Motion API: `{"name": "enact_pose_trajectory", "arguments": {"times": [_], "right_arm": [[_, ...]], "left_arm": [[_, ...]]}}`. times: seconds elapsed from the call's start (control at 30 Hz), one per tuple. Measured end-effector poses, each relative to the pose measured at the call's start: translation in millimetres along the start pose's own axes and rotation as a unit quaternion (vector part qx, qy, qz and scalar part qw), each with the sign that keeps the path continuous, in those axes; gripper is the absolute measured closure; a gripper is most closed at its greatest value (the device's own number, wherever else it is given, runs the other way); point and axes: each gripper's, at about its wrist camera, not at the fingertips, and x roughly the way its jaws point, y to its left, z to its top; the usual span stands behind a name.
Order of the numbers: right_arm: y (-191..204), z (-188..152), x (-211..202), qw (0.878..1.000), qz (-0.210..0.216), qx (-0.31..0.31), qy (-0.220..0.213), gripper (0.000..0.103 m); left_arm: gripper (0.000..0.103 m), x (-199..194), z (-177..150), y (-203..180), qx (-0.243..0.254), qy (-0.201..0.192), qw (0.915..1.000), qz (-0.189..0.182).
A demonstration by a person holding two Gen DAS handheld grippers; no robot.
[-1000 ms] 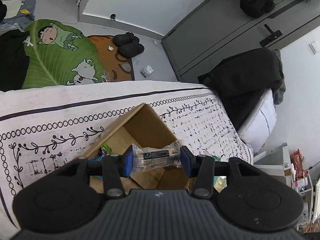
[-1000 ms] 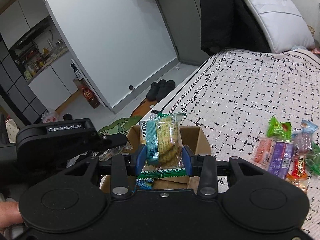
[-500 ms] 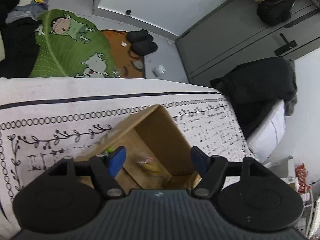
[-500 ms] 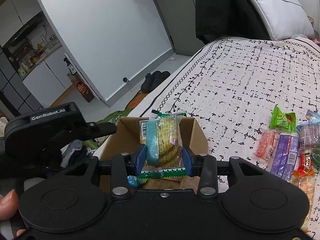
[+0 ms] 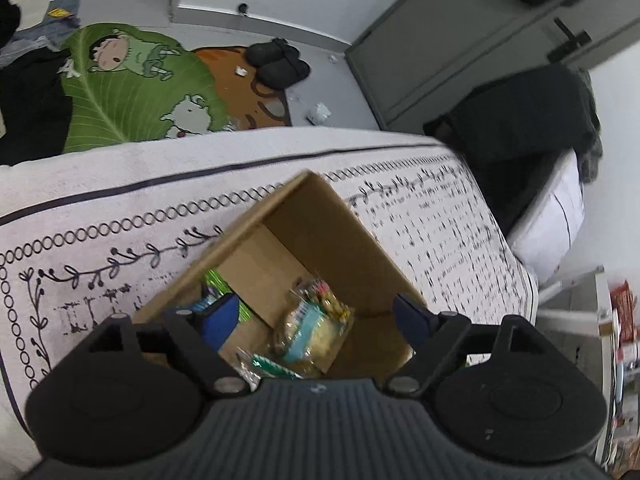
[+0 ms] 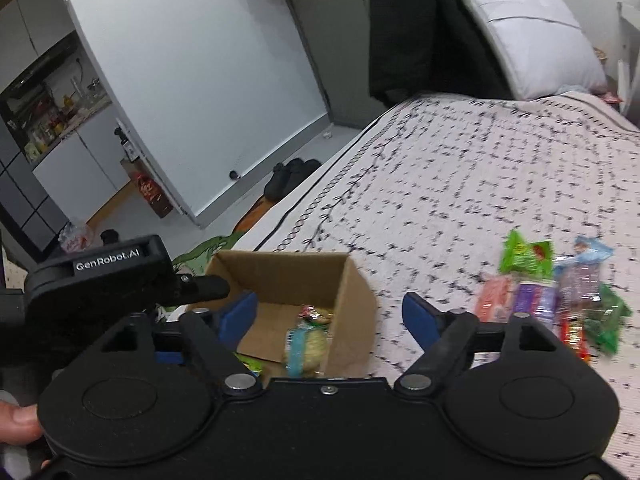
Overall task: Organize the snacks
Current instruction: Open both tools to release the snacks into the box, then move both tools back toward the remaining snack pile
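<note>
Both grippers, left [image 5: 316, 312] and right [image 6: 330, 314], have just been opening; nothing is between their jaws. Cracker pack [image 6: 306, 346] lies inside cardboard box [image 6: 352, 300] near the bed's [image 6: 460, 184] foot edge.

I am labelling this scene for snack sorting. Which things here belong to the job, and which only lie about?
Belongs to the job:
- cardboard box
- biscuit pack inside it
- loose snacks on the bedspread
- left tool, right tool

Just lying about:
- black slippers
- leaf rug
- pillow

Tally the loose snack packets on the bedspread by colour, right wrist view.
Green packets: 2
Pink packet: 1
Purple packet: 1
Blue packet: 1
Red packet: 1
Total: 6; blur may hide more.
</note>
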Motion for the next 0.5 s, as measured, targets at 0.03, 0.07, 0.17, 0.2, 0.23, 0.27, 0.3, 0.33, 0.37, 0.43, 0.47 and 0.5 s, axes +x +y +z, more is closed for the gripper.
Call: {"name": "enact_pose_trajectory", "arguments": {"times": [0.03, 0.07, 0.17, 0.2, 0.23, 0.27, 0.3, 0.33, 0.37, 0.43, 0.47, 0.5], "right_arm": [[-4.4, -0.5, -4.6, 1.0, -0.009, 0.001, -0.003, 0.02], [-7.9, -0.7, -6.8, 1.0, -0.015, 0.002, -0.005, 0.018], [-22.0, -1.3, -20.1, 0.999, -0.038, 0.006, -0.017, 0.008], [-26.1, -0.4, -23.7, 0.999, -0.041, 0.008, -0.019, 0.007], [-30.6, -0.1, -27.5, 0.999, -0.044, 0.01, -0.023, 0.006], [-34.8, 0.0, -31.6, 0.998, -0.049, 0.013, -0.027, 0.004], [-39.7, 0.2, -36.6, 0.998, -0.055, 0.016, -0.033, 0.003], [-43.7, -0.5, -40.9, 0.997, -0.06, 0.018, -0.037, 0.0], [-48.0, -0.7, -45.5, 0.997, -0.066, 0.021, -0.041, 0.0], [-57.0, -1.2, -53.3, 0.996, -0.076, 0.027, -0.045, 0.0], [-61.7, -1.4, -58.1, 0.995, -0.082, 0.03, -0.05, 0.0], [-64.9, -1.7, -62.1, 0.994, -0.087, 0.031, -0.054, 0.0]], "left_arm": [[0.019, 0.1, -1.9, -2.5, 0.005, 0.002, 1.0, -0.002], [0.018, 0.0, -3.7, -5.0, 0.01, 0.004, 0.9999, -0.003], [0.018, -1.3, -11.8, -16.6, 0.039, 0.007, 0.9992, 0.007], [0.018, -1.9, -14.8, -21.4, 0.05, 0.006, 0.9987, 0.01], [0.018, -2.7, -18.6, -26.2, 0.061, 0.006, 0.9981, 0.012], [0.018, -3.3, -21.7, -30.3, 0.07, 0.006, 0.9975, 0.009], [0.018, -4.0, -25.9, -35.0, 0.08, 0.006, 0.9968, 0.002], [0.018, -5.0, -29.5, -38.9, 0.087, 0.006, 0.9962, -0.003], [0.018, -6.3, -33.1, -42.2, 0.094, 0.006, 0.9955, -0.007], [0.018, -8.8, -40.6, -49.8, 0.109, 0.003, 0.994, -0.01], [0.018, -9.5, -44.0, -53.0, 0.115, 0.003, 0.9933, -0.012], [0.018, -9.8, -47.5, -56.3, 0.123, 0.003, 0.9924, -0.012]]}}
